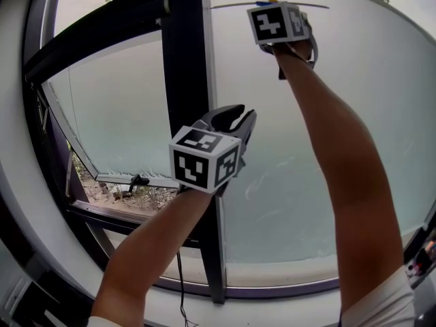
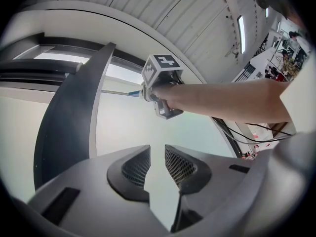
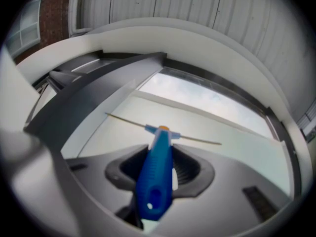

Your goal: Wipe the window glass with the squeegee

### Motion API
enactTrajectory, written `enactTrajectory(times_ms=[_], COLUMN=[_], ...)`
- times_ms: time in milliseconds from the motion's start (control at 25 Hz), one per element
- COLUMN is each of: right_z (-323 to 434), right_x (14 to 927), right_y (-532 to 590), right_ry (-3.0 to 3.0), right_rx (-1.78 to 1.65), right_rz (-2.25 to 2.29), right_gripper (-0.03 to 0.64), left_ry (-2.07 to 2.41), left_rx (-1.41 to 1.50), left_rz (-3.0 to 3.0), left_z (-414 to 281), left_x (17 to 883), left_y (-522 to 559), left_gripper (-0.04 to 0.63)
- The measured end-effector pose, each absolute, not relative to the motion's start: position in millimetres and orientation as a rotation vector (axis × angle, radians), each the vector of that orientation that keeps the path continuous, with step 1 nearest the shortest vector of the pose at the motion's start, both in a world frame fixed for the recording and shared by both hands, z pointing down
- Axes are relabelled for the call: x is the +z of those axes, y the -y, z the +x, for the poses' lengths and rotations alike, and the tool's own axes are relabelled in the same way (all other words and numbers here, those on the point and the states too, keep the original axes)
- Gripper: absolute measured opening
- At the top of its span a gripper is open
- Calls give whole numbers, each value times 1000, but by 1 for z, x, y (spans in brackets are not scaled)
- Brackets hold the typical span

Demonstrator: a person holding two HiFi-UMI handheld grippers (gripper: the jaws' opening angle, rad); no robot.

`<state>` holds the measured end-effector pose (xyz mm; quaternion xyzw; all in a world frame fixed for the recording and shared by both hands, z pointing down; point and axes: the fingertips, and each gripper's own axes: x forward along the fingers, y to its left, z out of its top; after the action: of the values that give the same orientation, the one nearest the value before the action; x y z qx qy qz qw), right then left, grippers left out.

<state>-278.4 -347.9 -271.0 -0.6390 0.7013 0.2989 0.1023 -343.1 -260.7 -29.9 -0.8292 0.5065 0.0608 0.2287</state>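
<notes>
A person reaches up with both bare arms toward a large pane of window glass (image 1: 340, 148), pale and milky with faint streaks low down. The right tongs (image 3: 159, 169) are raised high on the far upper part of the pane and are closed around the blue handle of a squeegee (image 3: 158, 152). The handle runs out between the two jaws to a small orange piece and a thin, long blade. In the head view the blade lies nearly level against the glass near its top edge, just right of the dark upright window post (image 1: 194, 60). The left tongs (image 2: 157, 164) are held lower and nearer, in front of that post, with only a narrow gap between the mesh-faced jaws and nothing between them; glass shows through the gap. Left of the post, a hinged window sash (image 1: 102, 114) stands tilted open at the bottom, with earth and dry plants visible below it. A thin dark cable (image 1: 180, 285) hangs below the sill.
</notes>
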Motion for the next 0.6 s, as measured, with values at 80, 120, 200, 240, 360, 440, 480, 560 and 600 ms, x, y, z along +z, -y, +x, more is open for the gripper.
enactTrajectory(times_ms=[80,120,200,240,360,440,480,560,600], right_z=[-278,-278,-278,-278,-278,-278,-278,-278,-279], right_x=[-265,-263,-262,-261,-251,-247,-244,-234,-230], right_y=[350,350,346,344,348,348,348,352,354], right_ry=[-2086,-2086,-2071,-2064,-2091,-2094,-2098,-2129,-2145], right_rx=[864,862,878,887,857,854,849,816,800], right_rz=[-1893,-1896,-1890,-1887,-1906,-1914,-1918,-1934,-1940], right_gripper=[161,161,161,161,161,160,161,161,161], left_ry=[-1384,-1381,-1377,-1377,-1378,-1377,-1376,-1376,-1377], left_rx=[170,172,174,176,180,183,184,185,186], left_rz=[-2296,-2303,-2320,-2329,-2351,-2361,-2365,-2371,-2375], left_z=[-342,-341,-341,-340,-339,-339,-339,-339,-339], left_x=[-26,-23,-18,-15,-10,-7,-5,-2,0], left_y=[259,258,256,255,254,253,252,251,250], left_gripper=[114,114,114,114,114,114,114,114,114])
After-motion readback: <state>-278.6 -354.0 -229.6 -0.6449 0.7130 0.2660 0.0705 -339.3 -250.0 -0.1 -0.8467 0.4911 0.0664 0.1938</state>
